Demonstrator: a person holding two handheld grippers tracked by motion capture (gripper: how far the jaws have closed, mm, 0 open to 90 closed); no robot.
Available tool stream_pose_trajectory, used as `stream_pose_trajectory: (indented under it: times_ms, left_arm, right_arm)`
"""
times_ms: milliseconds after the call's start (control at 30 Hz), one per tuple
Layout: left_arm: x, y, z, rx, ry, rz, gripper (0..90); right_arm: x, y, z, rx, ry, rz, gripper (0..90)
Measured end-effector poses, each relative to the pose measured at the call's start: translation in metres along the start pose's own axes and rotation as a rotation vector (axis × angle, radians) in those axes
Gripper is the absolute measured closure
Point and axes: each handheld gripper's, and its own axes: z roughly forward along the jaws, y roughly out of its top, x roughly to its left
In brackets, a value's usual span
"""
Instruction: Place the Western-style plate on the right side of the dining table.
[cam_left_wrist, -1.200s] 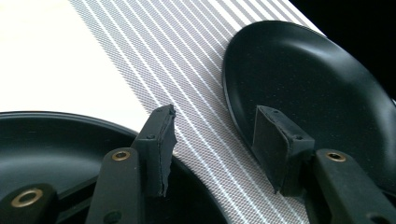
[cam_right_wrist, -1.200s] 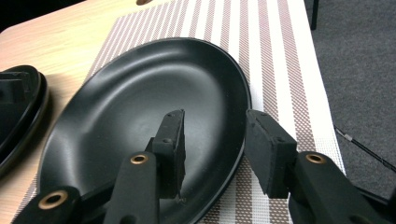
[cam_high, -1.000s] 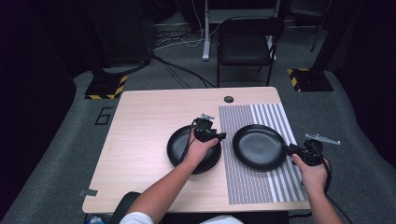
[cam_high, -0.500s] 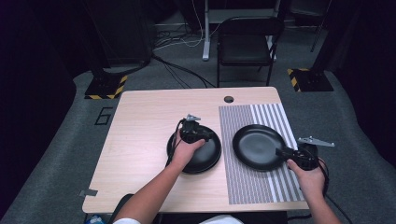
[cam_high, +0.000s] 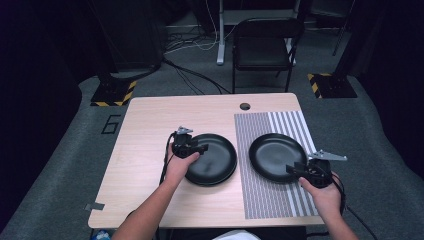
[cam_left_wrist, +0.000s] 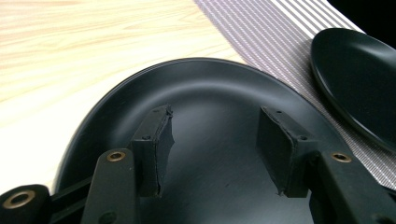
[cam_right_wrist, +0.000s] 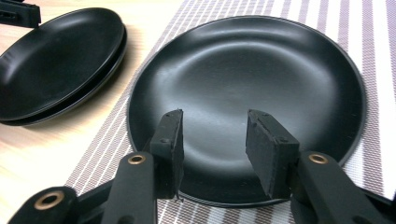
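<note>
I am looking down from the high view at a light wooden table (cam_high: 150, 125) with a striped placemat (cam_high: 270, 195) covering its right part. Just left of the frame's centre, a stack of black plates (cam_high: 215, 160) is sitting on the bare wood; in the right gripper view that stack (cam_right_wrist: 56, 60) is showing two rims, one plate nested in the other, in the upper left corner. A single black plate (cam_high: 275, 155) is lying on the placemat at centre right, close to the stack but apart from it.

I am holding the left gripper (cam_high: 200, 148) over the left edge of the stack. In the left gripper view its jaws are standing partly apart above the top plate's hollow (cam_left_wrist: 215, 177), with nothing between the pads (cam_left_wrist: 159, 149) and no pad pressing on the rim. The single plate (cam_left_wrist: 359, 79) is peeking in at the upper right of that view, on the placemat (cam_left_wrist: 275, 37).

I am holding the right gripper (cam_high: 295, 170) at the lower right edge of the single plate. In the right gripper view its jaws are also standing partly apart, reaching over the near rim of that plate (cam_right_wrist: 261, 74), the pads (cam_right_wrist: 268, 149) empty and above the dish rather than clamped on it. Whether the jaw tips are grazing the plate I cannot tell.

A small round hole (cam_high: 245, 106) is sitting near the table's far edge, and a black chair (cam_high: 262, 50) is standing beyond it at the top of the frame.
</note>
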Motion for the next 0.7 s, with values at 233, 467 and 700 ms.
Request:
stream_pose_trajectory:
  times_ms: [233, 467, 700]
  left_arm:
    - [0.012, -0.009, -0.012, -0.009, 0.04, -0.015, 45.4]
    - [0.028, -0.018, -0.028, -0.034, 0.109, -0.025, 45.6]
    - [0.046, -0.028, -0.041, -0.036, 0.188, -0.026, 45.6]
  right_arm:
    - [0.021, 0.001, 0.013, 0.022, 0.042, -0.058, 56.7]
    - [0.047, 0.0, 0.032, 0.037, 0.125, -0.139, 56.6]
    - [0.067, -0.006, 0.049, 0.063, 0.188, -0.223, 56.2]
